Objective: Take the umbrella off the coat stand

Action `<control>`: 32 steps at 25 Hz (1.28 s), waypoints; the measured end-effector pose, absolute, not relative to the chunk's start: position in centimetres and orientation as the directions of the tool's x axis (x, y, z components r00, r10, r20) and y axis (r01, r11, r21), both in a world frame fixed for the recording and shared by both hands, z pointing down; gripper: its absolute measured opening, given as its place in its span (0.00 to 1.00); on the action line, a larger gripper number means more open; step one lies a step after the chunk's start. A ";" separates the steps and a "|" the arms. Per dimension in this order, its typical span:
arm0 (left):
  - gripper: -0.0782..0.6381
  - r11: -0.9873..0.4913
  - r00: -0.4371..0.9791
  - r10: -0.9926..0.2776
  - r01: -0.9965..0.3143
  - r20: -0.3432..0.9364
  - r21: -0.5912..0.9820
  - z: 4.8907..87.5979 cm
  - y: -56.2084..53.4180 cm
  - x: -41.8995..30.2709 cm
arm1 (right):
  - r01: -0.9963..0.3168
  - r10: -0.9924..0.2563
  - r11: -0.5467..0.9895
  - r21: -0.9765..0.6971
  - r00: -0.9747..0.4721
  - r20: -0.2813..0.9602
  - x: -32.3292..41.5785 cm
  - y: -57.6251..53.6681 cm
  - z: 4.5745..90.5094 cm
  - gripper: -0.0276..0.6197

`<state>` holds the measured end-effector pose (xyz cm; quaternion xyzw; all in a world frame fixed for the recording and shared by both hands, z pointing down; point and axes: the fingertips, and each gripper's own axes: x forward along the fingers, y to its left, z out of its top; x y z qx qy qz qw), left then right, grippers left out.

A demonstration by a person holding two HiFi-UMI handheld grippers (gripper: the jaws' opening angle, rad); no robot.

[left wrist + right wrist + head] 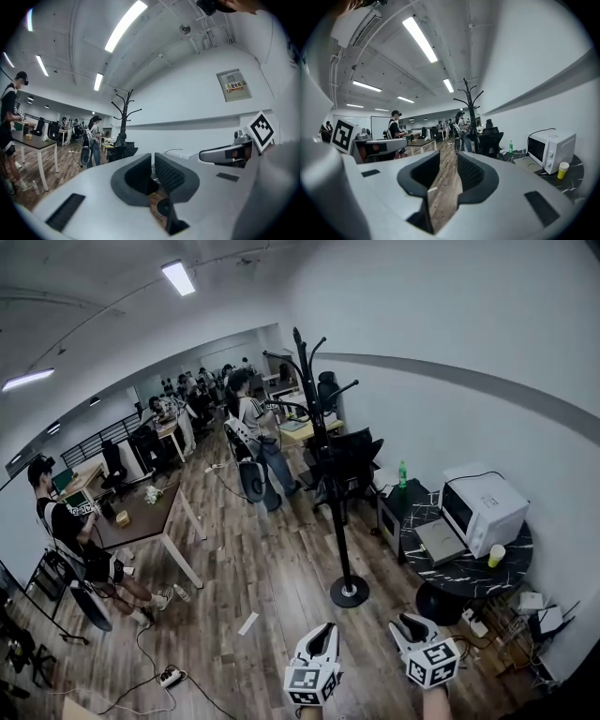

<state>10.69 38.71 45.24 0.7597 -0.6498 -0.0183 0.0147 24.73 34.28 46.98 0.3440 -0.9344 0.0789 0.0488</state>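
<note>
The black coat stand [320,427] rises from a round base [349,593] on the wooden floor, a few steps ahead of me. It also shows far off as the coat stand [123,112] and the coat stand [471,112]. I cannot make out an umbrella among its curved arms from here. My left gripper [323,632] is at the bottom edge, its jaws shut with only a thin slit, nothing held [153,161]. My right gripper [409,624] is beside it, open, with bare floor showing between its fingers [448,161].
A black office chair [349,465] stands right behind the stand. At the right, a round dark table [427,573] carries a white microwave [483,512] and a yellow cup [496,555]. A person [258,442] stands beyond the stand, another person [75,540] by a table [150,517]. A power strip [169,677] lies on the floor.
</note>
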 end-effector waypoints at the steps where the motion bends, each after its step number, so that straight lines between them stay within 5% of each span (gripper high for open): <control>1: 0.15 -0.158 0.158 -0.987 -0.986 -0.004 0.045 45.2 38.2 10.2 | -0.651 -0.635 0.750 -0.115 -0.758 0.151 24.3 33.8 47.0 0.25; 9: 0.30 -0.171 0.171 -0.985 -0.985 -0.002 0.031 45.2 34.4 6.7 | -0.681 -0.672 0.703 -0.206 -0.731 0.122 22.0 30.8 47.2 0.29; 18: 0.31 -0.194 0.190 -0.979 -0.980 -0.081 0.049 44.3 30.5 3.5 | -0.684 -0.672 0.705 -0.186 -0.728 0.135 18.6 28.2 48.0 0.36; 32: 0.31 -0.194 0.195 -0.981 -0.979 0.007 0.055 47.9 25.5 -1.1 | -0.683 -0.669 0.701 -0.206 -0.729 0.145 13.2 22.6 50.1 0.39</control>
